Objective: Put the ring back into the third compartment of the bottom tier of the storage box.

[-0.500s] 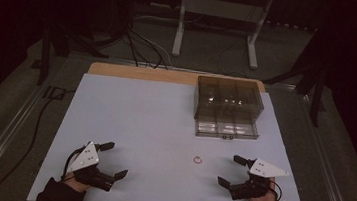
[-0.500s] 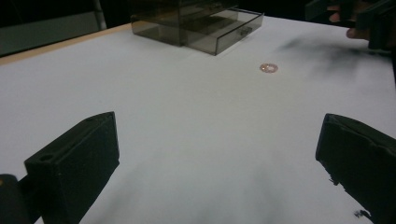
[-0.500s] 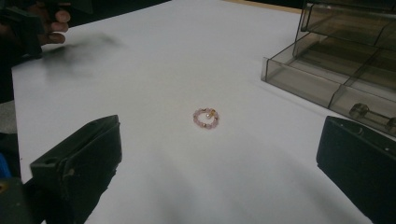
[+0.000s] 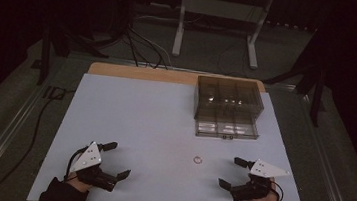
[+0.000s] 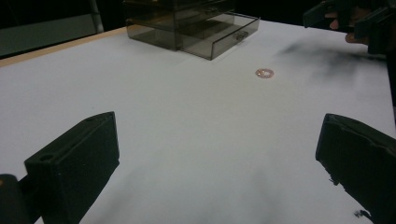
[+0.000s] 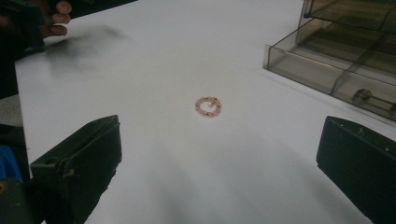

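Observation:
A small pink beaded ring [image 4: 197, 159] lies flat on the white table [image 4: 154, 123], between both hands and closer to the right one. In the right gripper view the ring [image 6: 208, 106] sits a short way ahead of the jaws; in the left gripper view the ring [image 5: 264, 73] lies farther off. My left gripper [image 4: 114, 160] rests near the front left edge, jaws wide apart and empty. My right gripper [image 4: 233, 173] rests near the front right, also open and empty. A smoky clear drawer box [image 4: 227, 105] stands at the back right with its lower drawer [image 6: 327, 70] pulled out.
The drawer [image 5: 219, 35] is split into compartments and has a small knob [image 6: 364, 97] on its front. Beyond the table's far wooden edge [image 4: 139, 72] are cables and a metal stand [image 4: 215, 19] on a dark floor.

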Demonstrator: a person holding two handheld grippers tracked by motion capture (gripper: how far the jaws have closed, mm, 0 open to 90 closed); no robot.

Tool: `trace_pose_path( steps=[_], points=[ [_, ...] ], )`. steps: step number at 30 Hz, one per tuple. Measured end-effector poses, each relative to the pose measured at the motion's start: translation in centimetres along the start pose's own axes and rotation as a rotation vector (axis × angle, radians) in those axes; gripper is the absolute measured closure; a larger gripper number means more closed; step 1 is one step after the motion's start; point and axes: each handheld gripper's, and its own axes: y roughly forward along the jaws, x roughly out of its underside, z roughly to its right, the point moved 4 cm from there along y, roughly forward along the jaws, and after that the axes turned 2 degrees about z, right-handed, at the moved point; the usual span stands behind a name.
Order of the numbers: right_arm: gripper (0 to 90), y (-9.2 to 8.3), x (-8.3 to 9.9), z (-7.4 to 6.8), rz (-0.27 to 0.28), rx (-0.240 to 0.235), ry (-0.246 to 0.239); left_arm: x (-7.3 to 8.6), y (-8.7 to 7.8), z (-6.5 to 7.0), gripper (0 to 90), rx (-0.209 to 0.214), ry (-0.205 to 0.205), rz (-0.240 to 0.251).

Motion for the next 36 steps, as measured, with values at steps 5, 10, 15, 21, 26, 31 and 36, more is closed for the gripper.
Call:
trace_pose_path(
  steps=[5,10,15,21,26,31,36],
  points=[
    [0.0,0.1,-0.2,-0.7,-0.030,-0.019,-0.012,0.1,-0.1,0.0,0.6,0.001,0.003,0.001],
    [0.0,0.1,-0.7,-1.5,-0.032,-0.050,0.002,0.0,-0.3,0.1,0.6,0.005,0.003,0.011],
    [0.0,-0.2,-1.7,-2.1,-0.026,-0.055,-0.022,-0.2,-0.3,0.2,0.6,-0.004,0.016,0.019],
    [0.0,-0.6,-2.9,-2.5,-0.009,-0.070,-0.022,-0.2,-0.3,0.2,0.6,0.002,0.009,0.021],
    [0.0,-0.8,-4.1,-2.8,0.018,-0.076,-0.027,-0.1,-0.3,0.2,0.6,0.000,0.007,0.021],
    [0.0,-1.1,-4.7,-2.9,0.032,-0.072,-0.032,-0.1,-0.3,0.1,0.6,-0.001,0.006,0.022],
    [0.0,-1.3,-5.5,-2.8,0.053,-0.071,-0.032,-0.1,-0.3,0.2,0.6,0.002,0.006,0.021]
  ],
)
